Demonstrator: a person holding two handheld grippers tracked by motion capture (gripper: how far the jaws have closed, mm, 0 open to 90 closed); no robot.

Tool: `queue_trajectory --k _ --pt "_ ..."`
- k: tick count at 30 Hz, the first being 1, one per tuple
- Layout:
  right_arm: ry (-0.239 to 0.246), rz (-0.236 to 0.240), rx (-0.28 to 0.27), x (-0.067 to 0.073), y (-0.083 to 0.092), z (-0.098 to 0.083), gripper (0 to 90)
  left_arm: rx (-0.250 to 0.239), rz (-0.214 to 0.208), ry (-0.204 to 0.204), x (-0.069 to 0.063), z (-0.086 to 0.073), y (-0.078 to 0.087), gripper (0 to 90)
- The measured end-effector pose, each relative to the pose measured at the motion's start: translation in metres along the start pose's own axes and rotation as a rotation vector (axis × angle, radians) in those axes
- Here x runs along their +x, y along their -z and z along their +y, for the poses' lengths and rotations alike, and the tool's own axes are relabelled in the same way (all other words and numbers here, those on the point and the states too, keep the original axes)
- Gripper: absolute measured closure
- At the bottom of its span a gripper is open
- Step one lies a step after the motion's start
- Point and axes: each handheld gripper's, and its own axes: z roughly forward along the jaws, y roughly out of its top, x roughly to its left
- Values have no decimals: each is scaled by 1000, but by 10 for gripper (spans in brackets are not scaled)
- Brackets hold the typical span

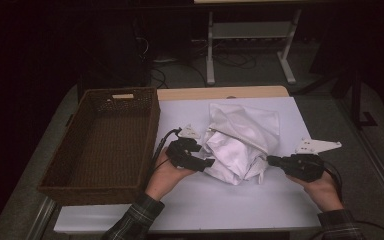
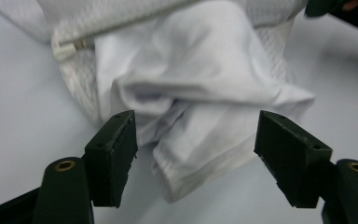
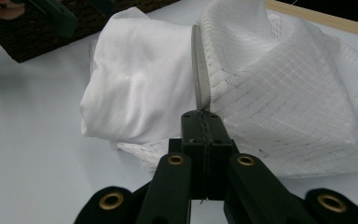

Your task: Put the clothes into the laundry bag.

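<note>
Lying crumpled in the middle of the white surface [image 1: 230,210], the white garment [image 1: 240,140] sits between the two grippers, with the brown wicker basket [image 1: 102,142] just beside it to the left in the high view. That view takes in the whole layout: the left gripper [image 1: 207,164] at the garment's left edge, the right gripper [image 1: 271,160] at its lower right edge, both hands coming in from below in plaid sleeves, and a metal frame on the floor beyond the surface.

The left gripper view adds what the high view cannot resolve: the garment's zip [image 2: 70,46] with its pull at the upper left, mesh lining along the edges, and a hemmed fold [image 2: 191,172] hanging down between the jaws. The left gripper [image 2: 196,154] has its jaws spread wide, one on each side of that fold, and neither pad presses on the cloth. At the top right corner the other gripper shows dark, farther off.

The right gripper view shows the close detail of the grip: the right gripper [image 3: 204,123] has its jaws closed tight on a thin edge of the garment [image 3: 140,93], pinching the seam where smooth fabric meets mesh [image 3: 284,102]. The basket [image 3: 23,37] shows at the upper left there.
</note>
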Motion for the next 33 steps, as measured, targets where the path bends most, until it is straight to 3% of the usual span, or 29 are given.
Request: queue_trajectory --k 3,8,17,18,22,24,33 --pt "0 1 1 0 0 0 892 31 -4 5 3 -5 -8 292" --pt "0 1 -1 -1 0 0 892 28 -7 9 7 -6 -15 300" --pt "2 1 4 0 -1 0 892 -8 -32 7 16 -5 -29 517" --pt "2 0 5 0 -1 0 892 -36 -31 -21 16 0 -32 581" --pt "-1 -1 6 0 -1 0 892 -45 -27 -37 15 4 -33 685" --pt "3 -3 7 0 -1 0 892 -68 -20 -68 11 14 -35 775" --pt "6 -14 17 1 -3 0 892 -75 -44 -103 -3 38 -50 821"
